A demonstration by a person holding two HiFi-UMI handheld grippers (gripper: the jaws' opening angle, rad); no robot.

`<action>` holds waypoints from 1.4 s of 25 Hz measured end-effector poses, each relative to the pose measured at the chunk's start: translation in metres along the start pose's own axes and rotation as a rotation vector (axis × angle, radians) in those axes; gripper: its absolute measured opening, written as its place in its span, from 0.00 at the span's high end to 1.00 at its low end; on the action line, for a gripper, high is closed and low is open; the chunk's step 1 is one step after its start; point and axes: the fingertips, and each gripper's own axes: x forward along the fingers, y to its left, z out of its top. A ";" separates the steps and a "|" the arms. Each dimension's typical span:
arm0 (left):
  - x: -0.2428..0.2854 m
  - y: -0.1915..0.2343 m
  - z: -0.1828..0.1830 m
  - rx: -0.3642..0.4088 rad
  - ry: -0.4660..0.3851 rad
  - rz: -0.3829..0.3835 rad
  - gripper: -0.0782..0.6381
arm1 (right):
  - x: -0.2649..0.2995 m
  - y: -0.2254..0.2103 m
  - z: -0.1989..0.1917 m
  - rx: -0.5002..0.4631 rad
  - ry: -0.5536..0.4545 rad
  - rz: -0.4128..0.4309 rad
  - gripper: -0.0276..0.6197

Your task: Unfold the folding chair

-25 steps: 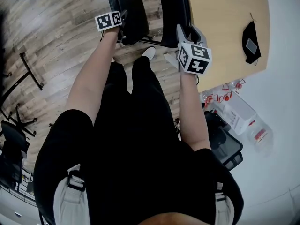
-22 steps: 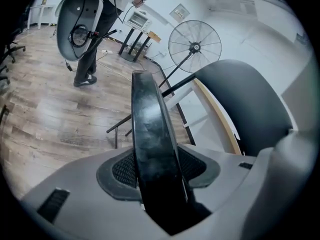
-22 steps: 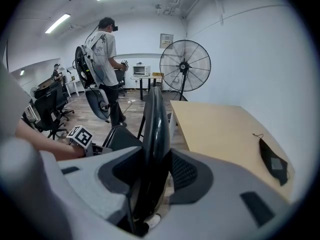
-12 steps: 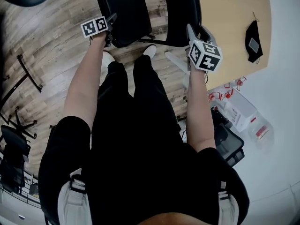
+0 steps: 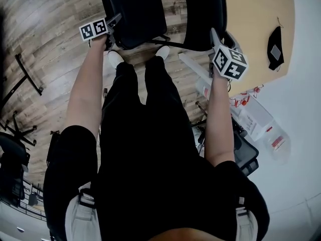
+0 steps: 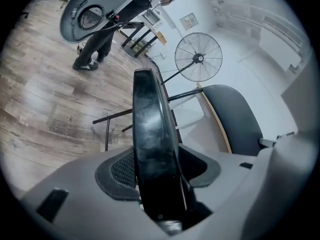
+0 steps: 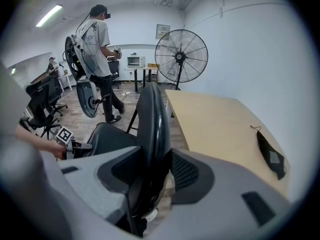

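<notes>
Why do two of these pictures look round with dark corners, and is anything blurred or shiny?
Both gripper views: a wide-angle lens leaves black corners and bows straight lines, like the table edge. Left gripper view: the seat close to the lens is soft, with sheen. Right gripper view: the back glints; the fan is sharp.

The folding chair (image 5: 135, 11) is glossy black throughout: seat, back and thin frame alike. The left gripper (image 5: 115, 24) and right gripper (image 5: 220, 36) are pale grey with black meshed pads (image 6: 122, 169), and each carries a white cube (image 5: 94, 29) printed with black square markers. The floor (image 5: 55, 39) is grey-brown wood-grain planking. The worktop (image 5: 256, 29) is light tan and bears a black pouch (image 5: 275, 46) with a small grey patch. The person wears black trousers (image 5: 145, 134) and white shoes (image 5: 115, 58). The fan (image 7: 181, 52) is black against white walls (image 7: 240, 44).
</notes>
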 end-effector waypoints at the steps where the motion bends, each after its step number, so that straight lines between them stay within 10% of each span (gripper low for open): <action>1: -0.001 0.004 -0.001 -0.006 0.000 -0.012 0.57 | 0.001 0.000 -0.001 0.003 0.004 0.001 0.69; 35: -0.002 0.162 -0.024 -0.158 0.034 -0.286 0.57 | 0.076 0.002 -0.047 0.027 0.165 -0.013 0.68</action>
